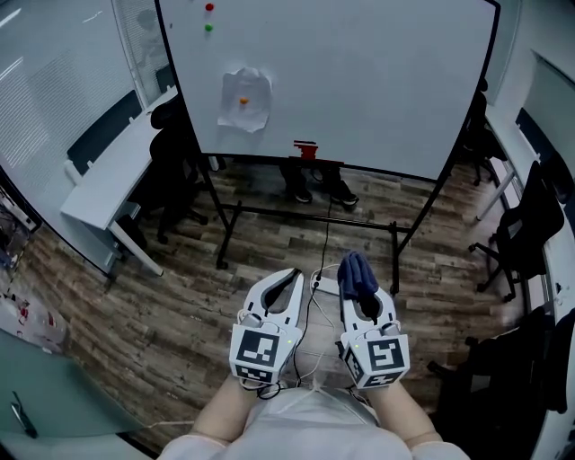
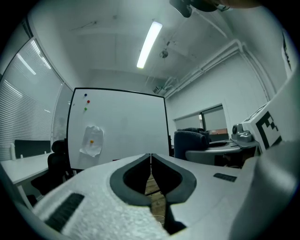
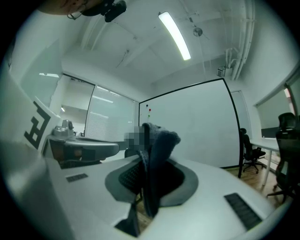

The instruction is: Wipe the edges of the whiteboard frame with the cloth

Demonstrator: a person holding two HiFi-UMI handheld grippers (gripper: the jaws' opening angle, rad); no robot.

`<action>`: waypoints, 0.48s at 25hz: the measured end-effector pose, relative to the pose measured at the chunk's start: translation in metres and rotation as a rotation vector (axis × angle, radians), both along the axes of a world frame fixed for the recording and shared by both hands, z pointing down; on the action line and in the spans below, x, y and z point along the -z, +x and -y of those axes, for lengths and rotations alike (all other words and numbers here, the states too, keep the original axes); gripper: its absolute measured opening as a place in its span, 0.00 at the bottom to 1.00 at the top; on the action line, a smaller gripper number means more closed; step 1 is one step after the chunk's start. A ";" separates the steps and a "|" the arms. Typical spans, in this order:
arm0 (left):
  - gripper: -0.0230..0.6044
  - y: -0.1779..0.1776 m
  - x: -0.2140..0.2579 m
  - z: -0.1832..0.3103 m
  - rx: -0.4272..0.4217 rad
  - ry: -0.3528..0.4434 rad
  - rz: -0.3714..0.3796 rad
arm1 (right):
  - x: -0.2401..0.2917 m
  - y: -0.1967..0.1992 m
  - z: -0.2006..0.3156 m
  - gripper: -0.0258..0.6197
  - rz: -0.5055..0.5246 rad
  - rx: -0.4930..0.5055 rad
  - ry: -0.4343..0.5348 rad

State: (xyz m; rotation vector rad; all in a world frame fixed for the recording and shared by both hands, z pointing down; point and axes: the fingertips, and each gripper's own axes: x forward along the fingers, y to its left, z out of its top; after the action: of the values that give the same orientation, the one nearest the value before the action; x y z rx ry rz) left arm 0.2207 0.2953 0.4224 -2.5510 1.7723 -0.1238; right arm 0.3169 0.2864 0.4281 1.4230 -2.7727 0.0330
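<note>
A big whiteboard (image 1: pixel 359 81) with a thin black frame (image 1: pixel 467 103) stands on black legs ahead of me, and it also fills the far wall of the left gripper view as the whiteboard (image 2: pixel 126 126) and of the right gripper view as the whiteboard (image 3: pixel 197 126). My right gripper (image 1: pixel 361 280) is shut on a dark blue cloth (image 1: pixel 356 273), which sticks up between the jaws as the cloth (image 3: pixel 157 154). My left gripper (image 1: pixel 292 277) is shut with nothing in it, its jaw tips touching at the left gripper (image 2: pixel 151 157). Both grippers are held low, well short of the board.
A crumpled paper (image 1: pixel 244 99) hangs on the board under red and green magnets (image 1: pixel 208 16). A red object (image 1: pixel 306 149) sits on the bottom rail. A white desk (image 1: pixel 112 175) stands left, black office chairs (image 1: pixel 526 229) right. A cable (image 1: pixel 319 269) runs across the wooden floor.
</note>
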 end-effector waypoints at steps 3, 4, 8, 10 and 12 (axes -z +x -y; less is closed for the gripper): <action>0.07 -0.022 -0.004 -0.002 0.017 -0.001 -0.010 | -0.006 -0.016 0.000 0.13 0.017 0.011 -0.018; 0.07 -0.031 -0.006 -0.003 0.022 -0.005 -0.013 | -0.008 -0.025 0.000 0.13 0.021 0.019 -0.025; 0.07 -0.074 -0.012 -0.010 0.035 -0.015 -0.038 | -0.020 -0.067 -0.004 0.13 0.026 0.053 -0.062; 0.07 -0.095 -0.015 -0.014 0.048 -0.020 -0.048 | -0.024 -0.088 -0.008 0.13 0.024 0.068 -0.073; 0.07 -0.116 -0.018 -0.020 0.063 -0.025 -0.053 | -0.028 -0.108 -0.013 0.13 0.023 0.083 -0.085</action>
State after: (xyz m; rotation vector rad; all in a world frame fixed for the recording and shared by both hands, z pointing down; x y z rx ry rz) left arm 0.1044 0.3156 0.4404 -2.5400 1.8823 -0.0813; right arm 0.2087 0.2991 0.4561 1.2956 -2.8091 0.1638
